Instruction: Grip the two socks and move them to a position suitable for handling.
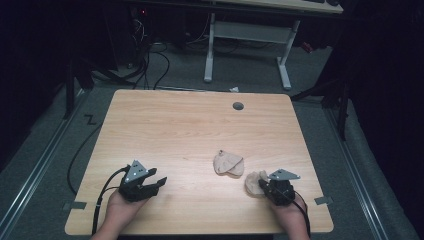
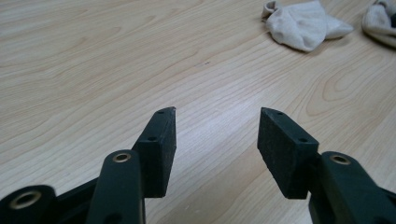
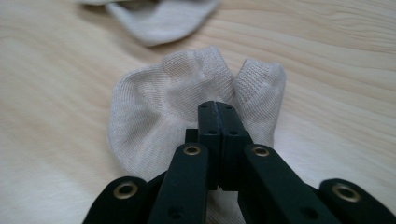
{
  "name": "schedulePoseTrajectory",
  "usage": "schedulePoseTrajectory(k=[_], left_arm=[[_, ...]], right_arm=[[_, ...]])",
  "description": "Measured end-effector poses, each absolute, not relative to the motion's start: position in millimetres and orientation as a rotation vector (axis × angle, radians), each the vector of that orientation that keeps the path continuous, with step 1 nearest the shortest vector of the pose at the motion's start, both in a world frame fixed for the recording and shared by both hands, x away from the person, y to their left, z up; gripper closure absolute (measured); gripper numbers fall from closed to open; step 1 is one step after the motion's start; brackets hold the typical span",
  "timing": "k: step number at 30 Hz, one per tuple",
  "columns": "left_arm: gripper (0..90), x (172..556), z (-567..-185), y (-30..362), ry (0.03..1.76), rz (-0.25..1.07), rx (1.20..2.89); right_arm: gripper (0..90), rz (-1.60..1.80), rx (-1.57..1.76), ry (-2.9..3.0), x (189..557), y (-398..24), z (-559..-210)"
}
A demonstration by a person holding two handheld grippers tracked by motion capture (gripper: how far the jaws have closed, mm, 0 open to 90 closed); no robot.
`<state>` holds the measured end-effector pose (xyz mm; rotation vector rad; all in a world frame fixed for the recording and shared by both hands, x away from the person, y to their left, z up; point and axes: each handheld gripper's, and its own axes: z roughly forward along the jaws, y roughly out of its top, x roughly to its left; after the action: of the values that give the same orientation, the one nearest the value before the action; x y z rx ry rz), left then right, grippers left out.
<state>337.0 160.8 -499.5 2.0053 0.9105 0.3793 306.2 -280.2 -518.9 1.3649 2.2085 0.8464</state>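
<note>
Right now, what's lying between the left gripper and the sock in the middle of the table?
Nothing: bare wood of the table runs from the left gripper to that sock, seen in the left gripper view.

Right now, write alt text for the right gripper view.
The right gripper has its two black jaws pressed together on a beige sock lying bunched on the pale wooden table. A second sock lies just beyond it.
</note>
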Motion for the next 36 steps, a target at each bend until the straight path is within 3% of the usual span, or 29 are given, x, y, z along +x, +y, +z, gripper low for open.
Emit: schedulePoseTrajectory(k=[13,23,30,36], left_arm=[[46.5,343.2,-499.2,153.5,0.901,0.347,2.002],[45.9,333.4,-498.1,165.0,0.911,0.367,2.006],[45.5,328.9,-499.8,179.2,0.953,0.378,2.000],[45.3,325.4,-501.1,185.5,0.973,0.390,2.000]], right_arm=[[89.9,0.919,1.145,2.387,286.2,-210.2,-519.9],[89.0,0.939,0.915,2.487,297.6,-135.8,-521.7],[87.9,0.961,0.832,2.508,306.4,-107.4,-523.4],[75.2,0.965,0.755,2.472,302.3,-92.5,-509.5]])
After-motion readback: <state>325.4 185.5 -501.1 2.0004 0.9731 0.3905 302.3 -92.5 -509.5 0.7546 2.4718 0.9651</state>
